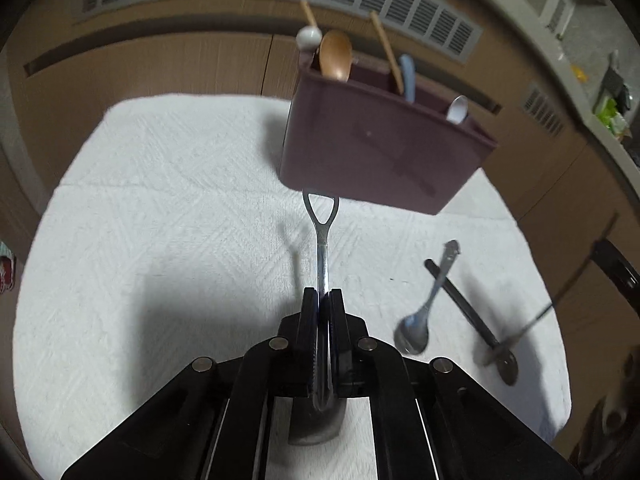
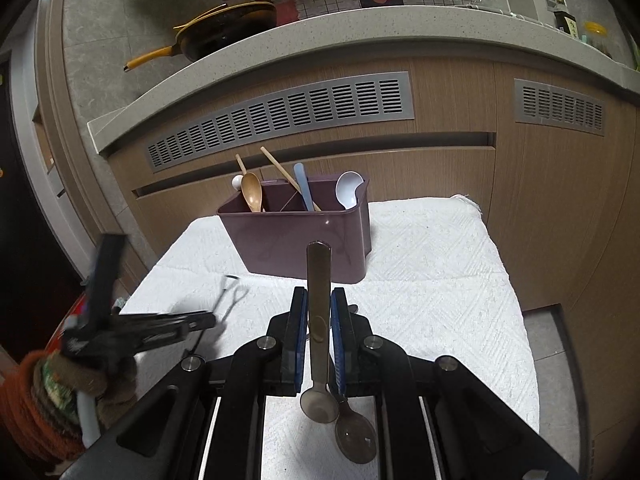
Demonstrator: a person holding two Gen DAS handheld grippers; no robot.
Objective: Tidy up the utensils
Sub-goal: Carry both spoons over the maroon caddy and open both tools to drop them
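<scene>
Your left gripper, bottom centre of left wrist view: jaws clamped on shovel-handled spoon, handle pointing up-frame. Your right gripper, bottom centre of right wrist view: jaws pinch flat-handled metal spoon; second spoon lies under it on white towel. Mid-frame beyond: purple caddy, standing on towel, holds wooden spoon, white spoon.
</scene>
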